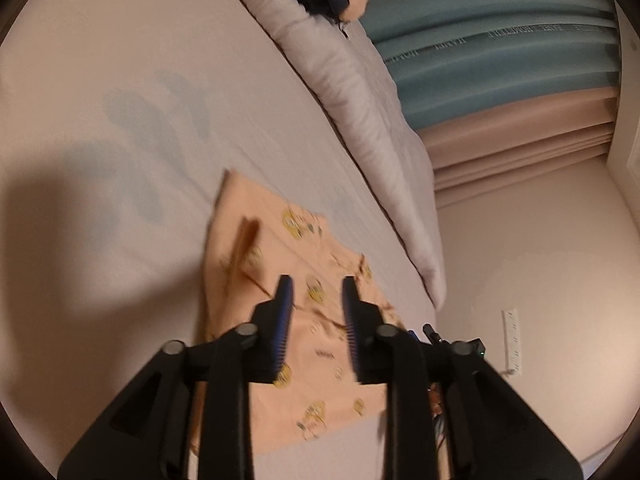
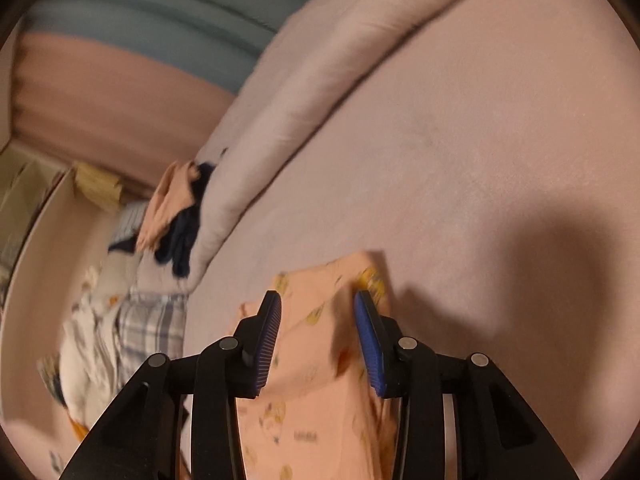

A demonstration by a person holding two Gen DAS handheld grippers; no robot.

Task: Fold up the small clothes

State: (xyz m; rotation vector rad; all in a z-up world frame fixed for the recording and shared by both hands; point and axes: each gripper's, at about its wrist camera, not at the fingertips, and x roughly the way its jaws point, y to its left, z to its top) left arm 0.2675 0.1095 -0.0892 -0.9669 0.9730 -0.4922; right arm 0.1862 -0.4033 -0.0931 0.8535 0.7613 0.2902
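- A peach garment [image 1: 304, 344] printed with small yellow figures lies folded on the pale bed sheet [image 1: 120, 40], directly beneath and ahead of both claws.
- The left gripper [image 1: 318, 292] hovers over the cloth, jaws narrowly parted, nothing pinched between its blue pads [image 1: 285, 320].
- The right gripper [image 2: 318, 300] likewise stands partly open above the garment's [image 2: 316, 380] far edge, empty.
- Beyond the claws, a rolled grey duvet [image 1: 360, 100] borders the sheet; a heap of unsorted clothes [image 2: 176, 208] sits left of the right gripper.
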